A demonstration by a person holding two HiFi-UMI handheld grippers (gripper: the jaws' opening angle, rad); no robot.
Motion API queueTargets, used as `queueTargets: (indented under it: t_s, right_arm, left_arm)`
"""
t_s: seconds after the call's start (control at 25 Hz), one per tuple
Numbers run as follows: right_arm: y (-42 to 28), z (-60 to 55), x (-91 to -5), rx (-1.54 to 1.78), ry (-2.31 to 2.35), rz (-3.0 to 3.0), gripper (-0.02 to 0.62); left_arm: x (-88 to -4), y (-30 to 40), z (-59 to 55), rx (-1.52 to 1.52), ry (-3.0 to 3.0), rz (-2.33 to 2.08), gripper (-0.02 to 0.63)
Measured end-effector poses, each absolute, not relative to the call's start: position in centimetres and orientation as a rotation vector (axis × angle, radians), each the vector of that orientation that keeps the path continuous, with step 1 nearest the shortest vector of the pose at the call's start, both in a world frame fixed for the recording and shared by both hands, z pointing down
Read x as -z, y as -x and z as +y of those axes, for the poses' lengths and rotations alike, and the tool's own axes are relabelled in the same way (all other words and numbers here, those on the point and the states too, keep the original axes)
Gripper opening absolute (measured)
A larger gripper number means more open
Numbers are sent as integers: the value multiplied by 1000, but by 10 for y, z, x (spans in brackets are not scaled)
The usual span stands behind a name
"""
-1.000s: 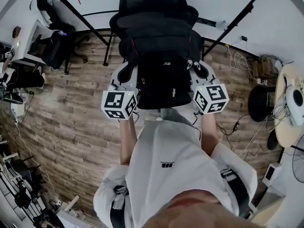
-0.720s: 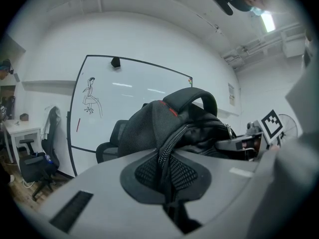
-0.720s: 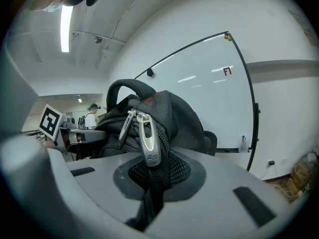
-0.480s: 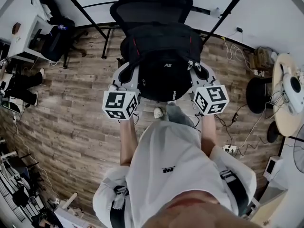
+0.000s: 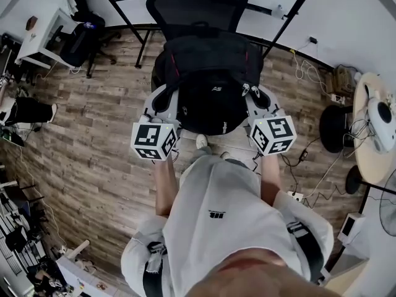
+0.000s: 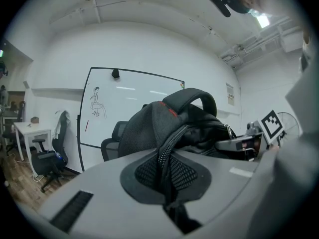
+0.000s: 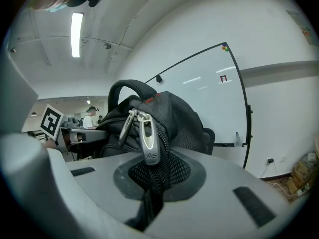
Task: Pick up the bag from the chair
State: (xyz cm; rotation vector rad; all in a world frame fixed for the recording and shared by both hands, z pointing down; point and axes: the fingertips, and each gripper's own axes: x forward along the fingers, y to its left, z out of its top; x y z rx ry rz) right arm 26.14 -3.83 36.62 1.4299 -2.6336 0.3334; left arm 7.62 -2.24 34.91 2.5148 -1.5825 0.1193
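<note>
Firmly, my left gripper (image 5: 162, 101) and right gripper (image 5: 258, 96) clamp the bag (image 5: 210, 82) by its sides; its long axis points handle-first at the chair (image 5: 195, 8), with wood floor (image 5: 93, 141) on both flanks.

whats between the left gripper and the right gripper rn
The black backpack: the head view shows it spanning the gap, with the left gripper and right gripper each clamped on one side of it.

A black mesh office chair (image 5: 195, 8) is carried by the brown wood-plank floor (image 5: 93, 135); thin pale cables (image 5: 304, 72) and a white power strip (image 5: 296, 196) are laid on it at the right.
</note>
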Motion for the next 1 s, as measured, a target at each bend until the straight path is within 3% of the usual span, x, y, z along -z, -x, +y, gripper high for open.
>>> queueTargets:
  t_s: [1.0]
  right_arm:
    - [-307, 48, -385, -321, -1296, -2657, 8]
  left_arm:
    - [-367, -124, 81, -126, -2403, -1679, 16]
